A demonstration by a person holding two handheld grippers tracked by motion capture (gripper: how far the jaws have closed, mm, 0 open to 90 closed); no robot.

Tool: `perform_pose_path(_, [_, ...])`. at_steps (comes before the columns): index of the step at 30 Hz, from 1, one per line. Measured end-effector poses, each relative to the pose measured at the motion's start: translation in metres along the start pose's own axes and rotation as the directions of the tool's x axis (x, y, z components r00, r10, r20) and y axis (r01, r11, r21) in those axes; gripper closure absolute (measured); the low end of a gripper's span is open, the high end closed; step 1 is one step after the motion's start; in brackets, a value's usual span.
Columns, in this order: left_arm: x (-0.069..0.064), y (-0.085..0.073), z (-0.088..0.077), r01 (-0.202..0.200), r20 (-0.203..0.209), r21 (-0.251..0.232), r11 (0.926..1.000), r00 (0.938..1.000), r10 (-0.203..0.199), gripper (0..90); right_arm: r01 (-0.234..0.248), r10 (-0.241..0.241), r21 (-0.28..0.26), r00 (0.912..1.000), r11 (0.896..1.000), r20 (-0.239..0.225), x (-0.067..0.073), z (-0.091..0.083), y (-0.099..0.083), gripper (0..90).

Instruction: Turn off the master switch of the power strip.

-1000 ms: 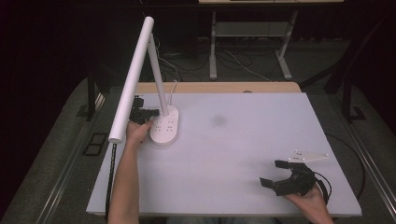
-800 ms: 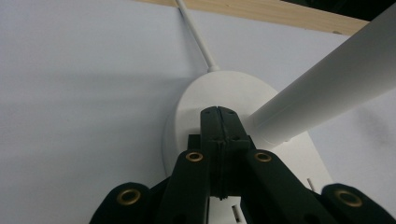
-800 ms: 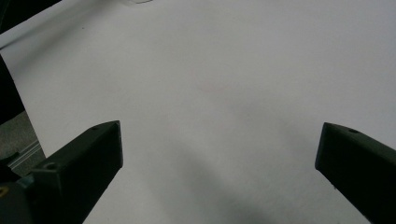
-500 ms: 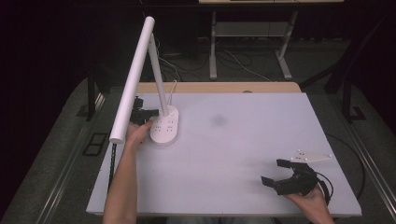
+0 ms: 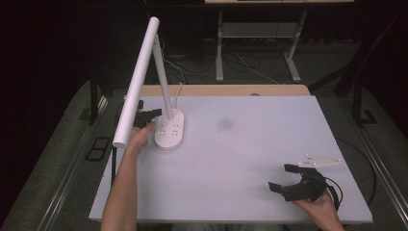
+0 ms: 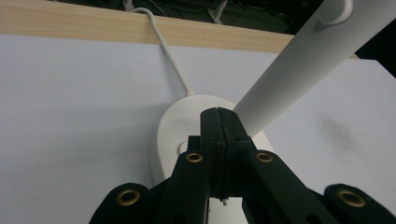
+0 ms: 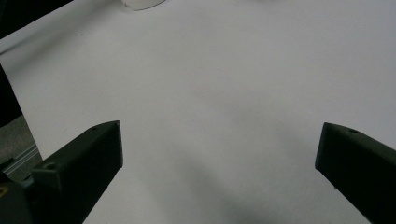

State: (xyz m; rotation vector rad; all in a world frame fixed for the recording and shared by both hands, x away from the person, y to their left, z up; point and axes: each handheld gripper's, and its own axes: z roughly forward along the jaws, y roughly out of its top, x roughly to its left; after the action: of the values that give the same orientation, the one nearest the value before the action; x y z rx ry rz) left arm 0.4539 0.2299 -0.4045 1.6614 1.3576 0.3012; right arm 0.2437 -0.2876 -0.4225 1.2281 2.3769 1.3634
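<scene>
Both grippers are in sight from above. On the person's left, the left gripper (image 5: pixel 146 117) sits at the near-left edge of the desk lamp's oval base (image 5: pixel 170 129), its two black jaws pressed flat together with nothing between them; in the left gripper view the closed tips lie over the white base (image 6: pixel 177 126), just beside the foot of the lamp's slanted stem (image 6: pixel 299 65). The lamp's white power cord (image 6: pixel 170 56) runs from the back of the base over the table's wooden far edge (image 6: pixel 84 25). The long white light bar (image 5: pixel 137 82) reaches out over the left side of the white table (image 5: pixel 269 106). Well apart, near the front right corner, the right gripper (image 5: pixel 287 179) rests low with its jaws spread wide and empty, a grey three-cornered plate (image 5: pixel 319 161) on top; in the right gripper view bare tabletop (image 7: pixel 219 93) lies between the jaws
</scene>
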Motion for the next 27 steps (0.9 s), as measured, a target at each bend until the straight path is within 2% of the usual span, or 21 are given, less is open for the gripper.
perform_pose_path(8, [0.001,-0.002,-0.018,-0.030,0.007,-0.003,0.9996,0.9995,0.030,89.6,0.000,0.000,-0.003,1.0000,1.000,0.001,-0.001,-0.001,0.000,0.1])
perform_pose_path(13, [0.005,-0.003,-0.033,-0.017,0.004,-0.038,0.9991,0.9998,0.017,89.6,-0.001,0.001,-0.002,1.0000,1.000,0.000,-0.001,0.000,0.000,0.1])
perform_pose_path(21, [0.007,-0.011,-0.059,-0.023,0.026,-0.087,0.9960,0.9994,0.025,89.6,0.005,-0.005,-0.003,1.0000,1.000,-0.002,0.000,0.001,0.000,0.1])
perform_pose_path(22, [0.007,-0.012,-0.062,-0.010,0.026,-0.091,0.9958,0.9996,0.013,89.6,0.006,-0.006,-0.002,1.0000,1.000,-0.003,0.000,0.001,0.000,0.1])
perform_pose_path(24, [0.008,-0.016,-0.067,-0.011,0.027,-0.094,0.9955,0.9995,0.014,85.8,0.008,-0.008,-0.002,1.0000,1.000,-0.002,0.000,0.001,0.000,0.1])
perform_pose_path(27, [0.008,-0.022,-0.074,0.003,0.056,-0.102,0.9948,0.9984,0.002,78.2,0.003,-0.003,0.002,1.0000,1.000,-0.005,0.001,0.001,0.000,0.1])
